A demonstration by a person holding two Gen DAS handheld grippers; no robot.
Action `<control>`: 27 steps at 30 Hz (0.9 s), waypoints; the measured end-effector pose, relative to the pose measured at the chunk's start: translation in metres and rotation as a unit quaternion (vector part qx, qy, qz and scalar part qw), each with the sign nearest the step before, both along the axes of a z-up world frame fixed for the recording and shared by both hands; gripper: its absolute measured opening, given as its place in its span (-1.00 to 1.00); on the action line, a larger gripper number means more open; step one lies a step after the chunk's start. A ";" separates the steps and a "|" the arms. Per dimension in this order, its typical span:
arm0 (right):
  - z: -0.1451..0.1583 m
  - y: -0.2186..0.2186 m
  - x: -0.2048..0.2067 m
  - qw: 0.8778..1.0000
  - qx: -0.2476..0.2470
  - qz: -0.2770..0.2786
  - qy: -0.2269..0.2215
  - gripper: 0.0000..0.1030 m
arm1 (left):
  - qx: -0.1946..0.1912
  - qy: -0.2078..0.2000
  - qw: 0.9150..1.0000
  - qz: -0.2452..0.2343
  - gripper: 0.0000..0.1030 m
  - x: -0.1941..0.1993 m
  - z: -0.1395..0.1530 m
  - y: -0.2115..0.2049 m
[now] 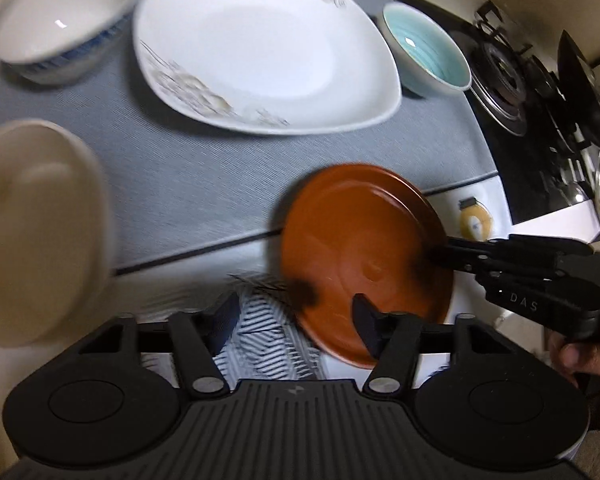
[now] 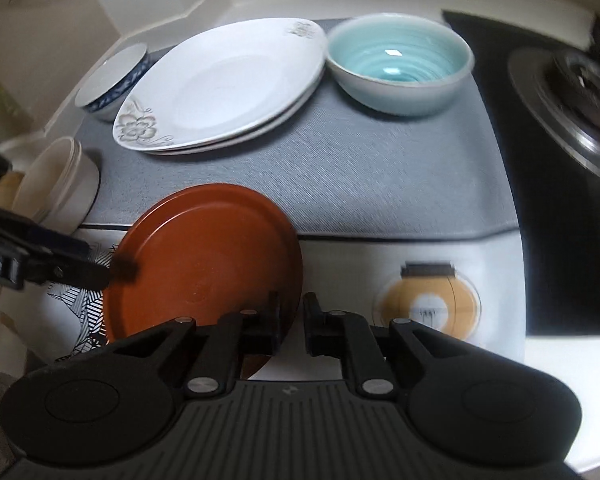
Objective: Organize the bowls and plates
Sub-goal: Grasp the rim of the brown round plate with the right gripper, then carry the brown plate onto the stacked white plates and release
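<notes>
Brown plate (image 2: 204, 256) rim hidden by right hand-held gripper (image 2: 291, 322)

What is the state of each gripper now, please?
Left gripper: open, holding nothing, beside the brown plate.
Right gripper: shut on the brown plate's rim.

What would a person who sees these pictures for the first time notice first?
The reddish-brown plate stands out first, tilted above the counter's front edge, with the right gripper at its near rim. Behind it on the grey mat lie large white plates with flower patterns. A turquoise bowl sits to their right.
</notes>
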State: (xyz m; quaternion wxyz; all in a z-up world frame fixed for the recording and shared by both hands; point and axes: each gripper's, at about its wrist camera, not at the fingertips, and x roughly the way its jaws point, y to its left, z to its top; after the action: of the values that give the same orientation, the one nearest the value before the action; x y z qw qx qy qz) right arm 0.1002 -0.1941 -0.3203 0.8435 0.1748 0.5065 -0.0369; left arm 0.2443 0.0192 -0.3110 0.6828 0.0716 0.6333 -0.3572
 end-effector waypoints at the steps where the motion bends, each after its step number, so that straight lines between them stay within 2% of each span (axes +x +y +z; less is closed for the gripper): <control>1: -0.001 -0.001 -0.001 1.000 0.005 -0.005 -0.004 -0.74 | 0.006 0.010 1.000 0.002 -0.24 0.002 -0.007 -0.005; 2: -0.002 -0.002 -0.003 1.000 0.007 -0.010 -0.010 -0.74 | 0.011 0.007 1.000 0.012 -0.39 0.001 -0.009 -0.006; 4: -0.002 -0.002 -0.005 1.000 0.009 -0.013 -0.021 -0.74 | 0.016 0.000 1.000 0.012 -0.55 0.004 -0.012 -0.014; 5: -0.002 -0.001 -0.006 1.000 0.009 -0.013 -0.026 -0.74 | 0.028 -0.008 0.999 0.013 -0.74 0.004 -0.014 -0.017; 10: -0.006 -0.004 -0.011 0.999 0.005 0.000 -0.054 -0.75 | 0.055 -0.041 0.998 -0.016 -0.73 -0.005 -0.016 -0.030; 16: -0.007 -0.014 -0.014 0.998 0.029 -0.008 -0.059 -0.82 | 0.073 -0.027 0.997 0.003 -0.73 0.000 -0.019 -0.037; 19: 0.000 -0.009 -0.015 0.998 0.012 -0.009 -0.064 -0.83 | 0.084 -0.058 0.995 -0.014 -0.79 -0.011 -0.006 -0.039; 23: 0.019 -0.006 -0.017 0.996 -0.008 -0.011 -0.086 -0.83 | 0.061 -0.116 0.991 -0.022 -0.80 -0.017 0.023 -0.040; 27: 0.037 -0.013 -0.014 0.995 0.009 -0.023 -0.100 -0.82 | 0.031 -0.122 0.992 0.004 -0.80 -0.007 0.041 -0.036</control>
State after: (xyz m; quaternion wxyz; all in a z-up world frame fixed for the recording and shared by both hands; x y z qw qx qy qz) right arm 0.0857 -0.2067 -0.2835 0.8872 0.1963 0.4161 -0.0341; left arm 0.2376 -0.0168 -0.2697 0.7537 0.1332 0.5563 -0.3237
